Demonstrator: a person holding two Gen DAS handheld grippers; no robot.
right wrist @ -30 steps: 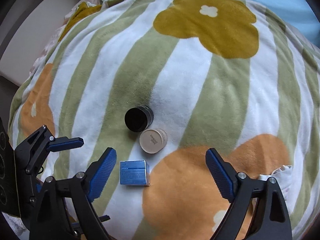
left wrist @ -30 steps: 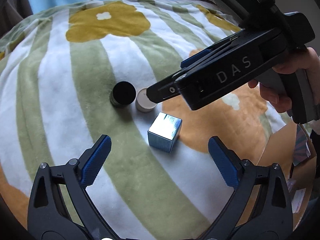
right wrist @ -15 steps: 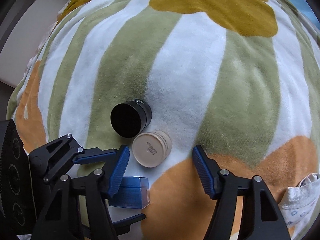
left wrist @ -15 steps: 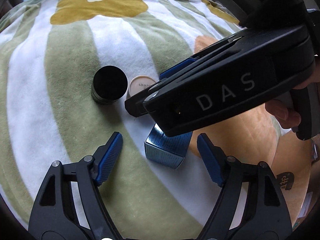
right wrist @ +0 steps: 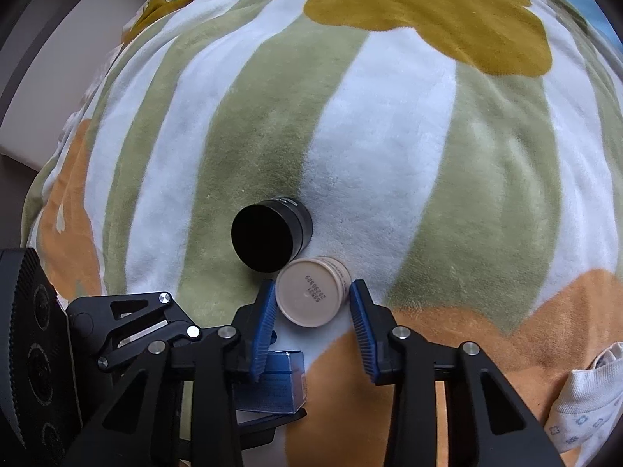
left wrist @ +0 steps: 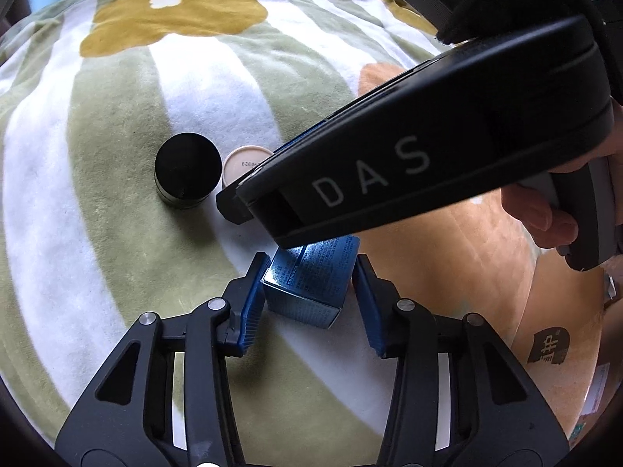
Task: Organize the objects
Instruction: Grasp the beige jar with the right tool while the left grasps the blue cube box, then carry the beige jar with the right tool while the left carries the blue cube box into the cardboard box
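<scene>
A small blue box [left wrist: 311,284] lies on the striped flowered blanket [left wrist: 117,233]. My left gripper [left wrist: 311,272] has its blue pads on both sides of the box, closed against it. A beige round jar [right wrist: 311,295] lies next to a black round jar [right wrist: 268,233]. My right gripper [right wrist: 311,303] has its pads close on both sides of the beige jar, with small gaps showing. In the left wrist view the right gripper's black body [left wrist: 409,171] hides most of the beige jar [left wrist: 241,163]. The blue box also shows in the right wrist view [right wrist: 276,381].
The black jar [left wrist: 187,175] stands just left of the beige jar, touching or nearly touching it. A white patterned cloth [right wrist: 584,408] lies at the lower right. The bed's edge and a pale floor panel [right wrist: 58,78] are at the upper left.
Both grippers moved forward and down and narrowed. The left one closed around the blue box. The right one closed in around the beige jar.
</scene>
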